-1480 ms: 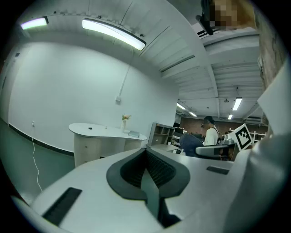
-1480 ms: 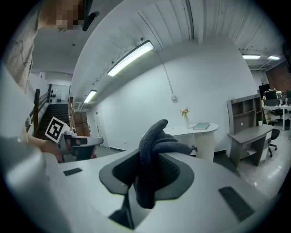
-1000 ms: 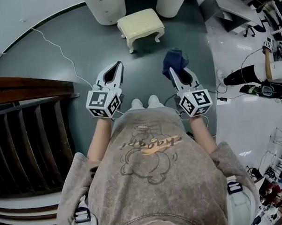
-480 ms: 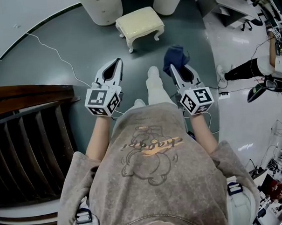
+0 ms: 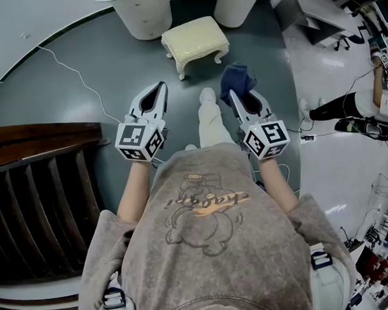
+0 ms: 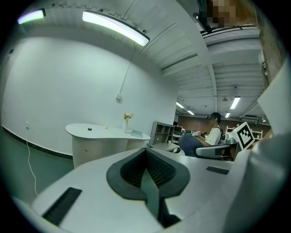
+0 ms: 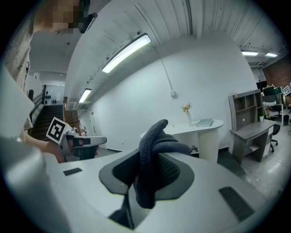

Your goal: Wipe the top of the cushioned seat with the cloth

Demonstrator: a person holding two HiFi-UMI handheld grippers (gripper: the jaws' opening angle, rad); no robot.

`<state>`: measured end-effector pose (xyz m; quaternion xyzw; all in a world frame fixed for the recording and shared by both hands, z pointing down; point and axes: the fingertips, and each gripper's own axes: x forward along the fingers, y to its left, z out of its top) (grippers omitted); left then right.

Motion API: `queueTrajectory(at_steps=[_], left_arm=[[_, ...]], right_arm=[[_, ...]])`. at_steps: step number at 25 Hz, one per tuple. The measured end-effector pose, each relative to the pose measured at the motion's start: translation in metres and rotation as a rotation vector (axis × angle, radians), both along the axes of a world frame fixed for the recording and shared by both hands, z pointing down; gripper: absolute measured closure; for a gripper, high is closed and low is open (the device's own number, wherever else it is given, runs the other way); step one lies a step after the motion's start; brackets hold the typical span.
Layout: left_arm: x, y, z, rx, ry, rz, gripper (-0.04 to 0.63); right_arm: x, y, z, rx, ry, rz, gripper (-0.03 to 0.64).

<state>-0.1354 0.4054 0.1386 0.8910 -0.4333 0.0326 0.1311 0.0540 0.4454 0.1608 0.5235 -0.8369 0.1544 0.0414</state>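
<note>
head view only: cream seat (image 5: 195, 38) on the floor ahead, well apart from both grippers | right gripper (image 5: 235, 96) view: jaws clamped on the dark blue cloth (image 7: 154, 154) | left gripper (image 5: 159, 90) view: jaws look pressed together, empty

In the head view, the dark blue cloth (image 5: 237, 78) hides the jaw tips of the right gripper (image 5: 243, 96). The top edge cuts off two white round bases (image 5: 143, 12). The right edge crops a bystander (image 5: 346, 103) from the chest up.
</note>
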Motion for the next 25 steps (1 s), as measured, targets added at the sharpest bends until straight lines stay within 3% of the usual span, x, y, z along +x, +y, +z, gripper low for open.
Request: queueTrajectory(at_steps=[17, 25], left_arm=[[0.027, -0.147, -0.005, -0.032, -0.008, -0.062, 0.578], [0.047, -0.226, -0.021, -0.043, -0.011, -0.134, 0.578]], right_arm=[[0.021, -0.162, -0.001, -0.026, -0.026, -0.088, 0.518], [0.041, -0.251, -0.016, -0.053, -0.020, -0.165, 0.518]])
